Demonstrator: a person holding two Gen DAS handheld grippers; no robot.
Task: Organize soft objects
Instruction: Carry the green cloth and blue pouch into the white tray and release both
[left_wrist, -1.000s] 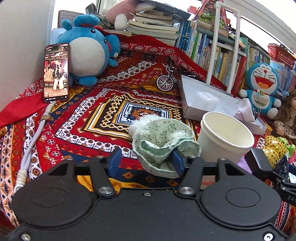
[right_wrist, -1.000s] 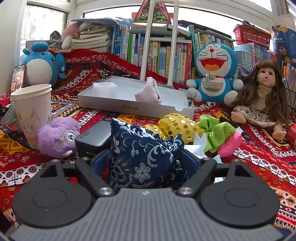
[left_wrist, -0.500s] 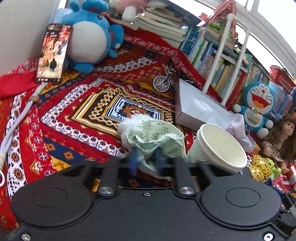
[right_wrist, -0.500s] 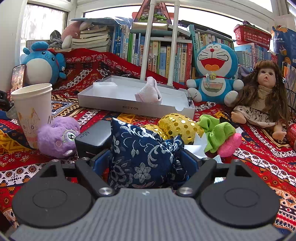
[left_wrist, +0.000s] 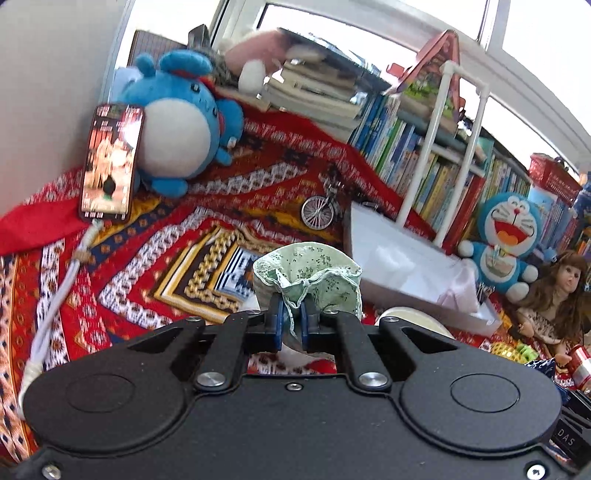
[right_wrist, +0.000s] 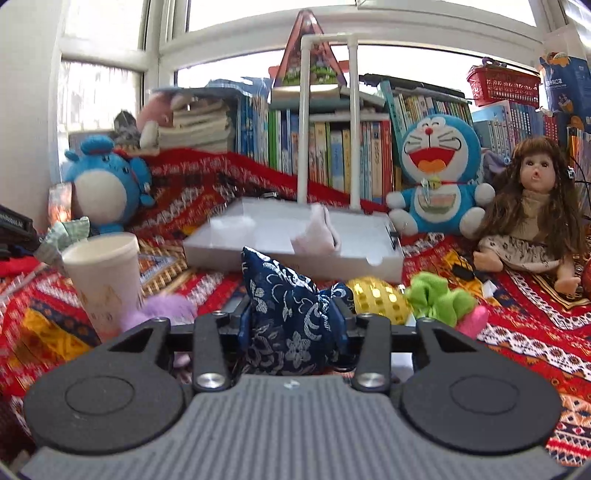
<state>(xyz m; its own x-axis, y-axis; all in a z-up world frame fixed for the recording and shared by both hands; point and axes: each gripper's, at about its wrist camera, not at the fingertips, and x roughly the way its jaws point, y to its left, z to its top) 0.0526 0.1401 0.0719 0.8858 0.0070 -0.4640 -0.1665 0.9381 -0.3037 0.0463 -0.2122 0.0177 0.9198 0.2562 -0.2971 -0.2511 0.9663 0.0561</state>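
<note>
Both my grippers have closed and lifted since a second ago: left gripper (left_wrist: 291, 322) fingers went from wide apart to pinched tight on the pale green floral fabric pouch (left_wrist: 308, 275), right gripper (right_wrist: 291, 325) fingers have just been closing in on the navy blue brocade beanbag with white flowers (right_wrist: 288, 314). Pouch was lying on the cloth before, now it's up off it and bunched between the blue pads (left_wrist: 276, 325). Beanbag is squeezed between the right fingers, standing upright, pressed on both sides and narrower than before.

Out from the left fingers: white paper cup (left_wrist: 410, 321) just right and below, mostly hidden by the gripper body. Beyond the pouch, the red patterned cloth (left_wrist: 207, 229) covering the bench. Shallow white cardboard tray (left_wrist: 406, 266) to the right with a pale pink cloth (left_wrist: 461, 291) at its near corner. Small toy bicycle (left_wrist: 319, 206) just left of the tray. Phone with a lit screen (left_wrist: 110, 162) leans at far left, touching the round blue and white plush (left_wrist: 184, 129).

Out from the right fingers: gold sequin ball (right_wrist: 380, 297) and lime green scrunchie (right_wrist: 437, 299) just right of the beanbag, purple fuzzy plush (right_wrist: 166, 312) and the cup to its left. Tray sits behind. Blue cat plush (right_wrist: 437, 177) and brown-haired doll (right_wrist: 532, 210) sit at the back right against the row of books (right_wrist: 332, 151).
</note>
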